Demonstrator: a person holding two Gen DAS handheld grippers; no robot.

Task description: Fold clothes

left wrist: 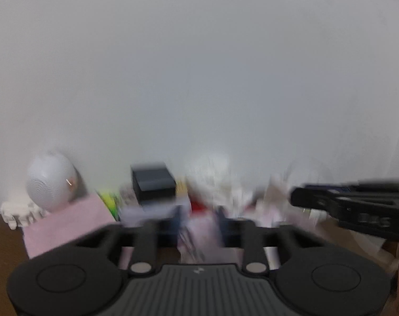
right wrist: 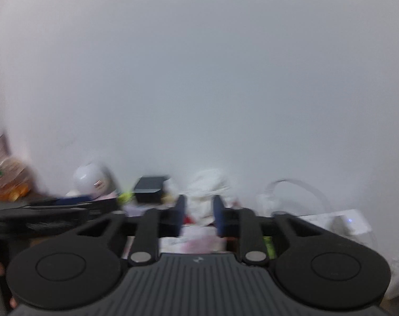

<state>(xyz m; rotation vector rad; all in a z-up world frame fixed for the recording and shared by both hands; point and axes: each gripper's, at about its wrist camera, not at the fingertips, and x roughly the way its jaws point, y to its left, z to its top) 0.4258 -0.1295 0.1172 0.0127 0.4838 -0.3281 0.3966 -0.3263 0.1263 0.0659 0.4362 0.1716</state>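
Clothes: pale patterned cloth [left wrist: 199,234] blurred between left claw [left wrist: 199,226] pads, seemingly pinched; pinkish cloth [right wrist: 196,242] low between right claw [right wrist: 198,217] pads, narrow gap, grip unclear. Pink folded piece [left wrist: 67,226] at left on brown surface [left wrist: 1,237]. Clutter against white wall [left wrist: 199,79]; open room above

Plain white wall [left wrist: 199,65] fills most of both views, evenly lit, no windows seen. Dark brown worktop [left wrist: 4,237] at lower left in left view. Blurred clutter lined up against the wall: white round ribbed object [left wrist: 50,181], black box [left wrist: 153,184], white crumpled bag [right wrist: 210,184], white box with small blue light [right wrist: 344,222] at right. Motion blur throughout.
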